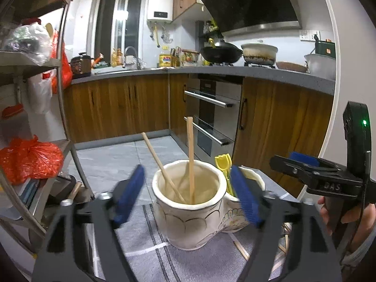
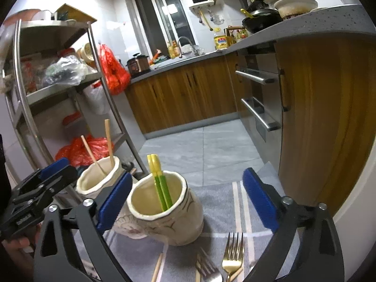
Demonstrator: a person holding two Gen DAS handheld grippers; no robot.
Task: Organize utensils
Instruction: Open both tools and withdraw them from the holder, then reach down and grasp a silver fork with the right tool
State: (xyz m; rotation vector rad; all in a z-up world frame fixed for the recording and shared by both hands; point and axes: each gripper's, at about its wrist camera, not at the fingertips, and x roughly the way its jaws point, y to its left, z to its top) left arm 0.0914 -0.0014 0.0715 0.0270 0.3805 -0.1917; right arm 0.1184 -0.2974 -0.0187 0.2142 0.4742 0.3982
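on the far left of the grey striped cloth [image 2: 218,202] stands the left ceramic holder [image 1: 188,211], a cream pot with two wooden chopsticks [image 1: 190,159] leaning inside it. the left gripper [image 1: 188,197] sits around this pot with its blue pads spread wide on either side, clear of the rim, and it holds nothing. touching that pot on its right is the right ceramic holder [image 2: 162,213], which carries a pair of yellow-green plastic chopsticks [image 2: 159,185] standing nearly upright against its far wall. the right gripper [image 2: 188,202] brackets this second pot, jaws fully apart, one pad just beside the rim on the left, the other well off to the right, and it too grips nothing.

so part of the sorting looks done: wooden sticks in one pot, plastic ones in the other. what is left lies on the cloth in front of the right pot, low in the right wrist view: a gold fork [image 2: 232,253], a second fork [image 2: 206,268] beside it, and at least one loose wooden chopstick [image 2: 157,268], with another stick showing under the left gripper's arm in the left wrist view. i judge the job roughly midway, with both grippers free to go for the loose pieces. whether more cutlery lies below the frame edge i cannot tell.
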